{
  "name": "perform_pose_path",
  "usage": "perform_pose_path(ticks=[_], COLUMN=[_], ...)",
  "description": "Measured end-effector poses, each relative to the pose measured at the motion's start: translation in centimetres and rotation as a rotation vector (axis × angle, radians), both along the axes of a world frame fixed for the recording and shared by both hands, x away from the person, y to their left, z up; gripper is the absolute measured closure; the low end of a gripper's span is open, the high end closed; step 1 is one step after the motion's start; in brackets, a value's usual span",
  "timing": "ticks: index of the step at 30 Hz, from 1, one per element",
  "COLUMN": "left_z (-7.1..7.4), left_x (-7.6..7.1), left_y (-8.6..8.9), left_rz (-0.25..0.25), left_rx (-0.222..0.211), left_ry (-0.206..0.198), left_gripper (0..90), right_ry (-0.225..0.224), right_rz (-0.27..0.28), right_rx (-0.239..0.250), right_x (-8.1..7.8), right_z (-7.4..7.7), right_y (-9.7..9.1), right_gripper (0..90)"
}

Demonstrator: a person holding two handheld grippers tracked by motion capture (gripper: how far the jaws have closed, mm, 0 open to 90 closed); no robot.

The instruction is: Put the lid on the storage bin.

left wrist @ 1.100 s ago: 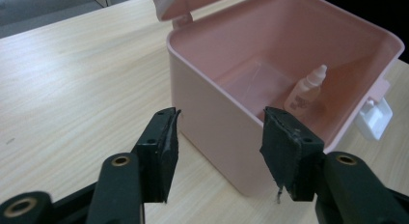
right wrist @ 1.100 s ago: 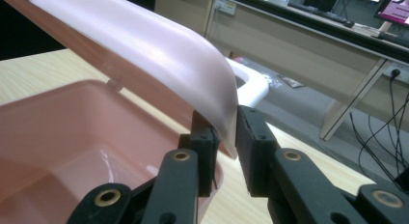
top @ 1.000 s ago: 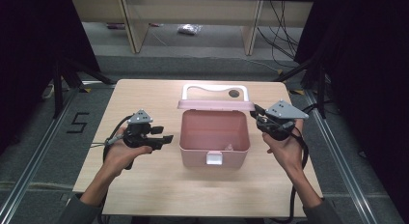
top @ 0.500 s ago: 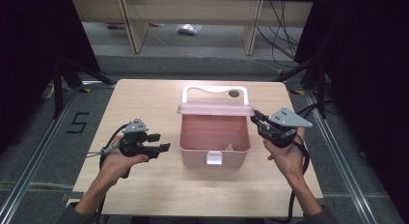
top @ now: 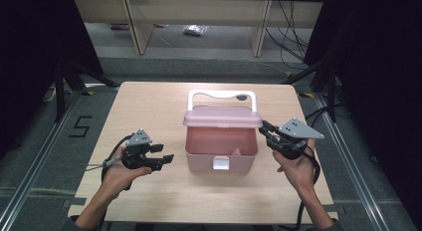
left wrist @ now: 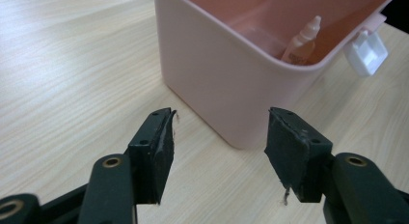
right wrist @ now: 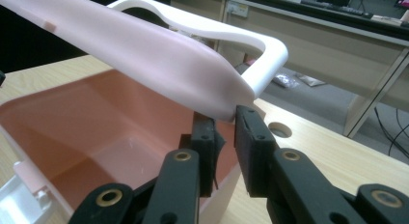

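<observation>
A pink box [top: 221, 147] stands open mid-table, with a white latch [top: 221, 164] on its front. Its pink lid [top: 222, 117] tilts over the back half, white handle [top: 221, 94] behind it. My right gripper [top: 263, 129] pinches the lid's right front corner. In the right gripper view the lid [right wrist: 144, 50] ends between the pads of that gripper [right wrist: 226, 125], whose jaws have just eased slightly. My left gripper [top: 165, 154] is open and empty, low beside the box's left side. Its view has the gripper [left wrist: 219, 137] facing the box's corner [left wrist: 226, 74], and a small dropper bottle [left wrist: 301, 38] inside.
The wooden table [top: 149, 106] has a round hole [right wrist: 279, 130] behind the box. Beyond the far edge stand pale shelf legs [top: 134, 27] and floor cables. Dark frames flank both sides of the table.
The lid has swung forward and down over the box, the right gripper moving with it. The left gripper has sunk toward the table and come nearer to me.
</observation>
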State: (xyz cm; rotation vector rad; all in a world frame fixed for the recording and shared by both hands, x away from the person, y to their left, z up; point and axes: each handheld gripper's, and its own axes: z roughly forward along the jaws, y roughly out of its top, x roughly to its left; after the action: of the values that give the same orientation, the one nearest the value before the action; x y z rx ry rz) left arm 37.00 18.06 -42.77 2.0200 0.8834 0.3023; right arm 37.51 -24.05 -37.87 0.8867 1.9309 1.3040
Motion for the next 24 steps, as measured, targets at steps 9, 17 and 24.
perform_pose_path(ticks=[9,17,24], left_z=[-0.8,-1.7,-2.3], left_x=[-0.6,-1.4,-2.0], left_y=[-0.2,-0.3,0.1], left_rz=[0.024,-0.002,-0.021], left_rx=[-0.007,0.003,0.044], left_ry=[0.000,0.006,0.015], left_gripper=[37.2,35.3,35.1], right_ry=[0.002,0.028,0.026], right_rz=[0.004,0.006,0.019], right_rx=[-0.001,0.008,0.002], right_x=[-0.3,-0.7,-0.8], right_z=[-0.5,-1.0,-1.5], right_y=[0.0,-0.1,-0.2], right_gripper=[77.8,76.9,74.0])
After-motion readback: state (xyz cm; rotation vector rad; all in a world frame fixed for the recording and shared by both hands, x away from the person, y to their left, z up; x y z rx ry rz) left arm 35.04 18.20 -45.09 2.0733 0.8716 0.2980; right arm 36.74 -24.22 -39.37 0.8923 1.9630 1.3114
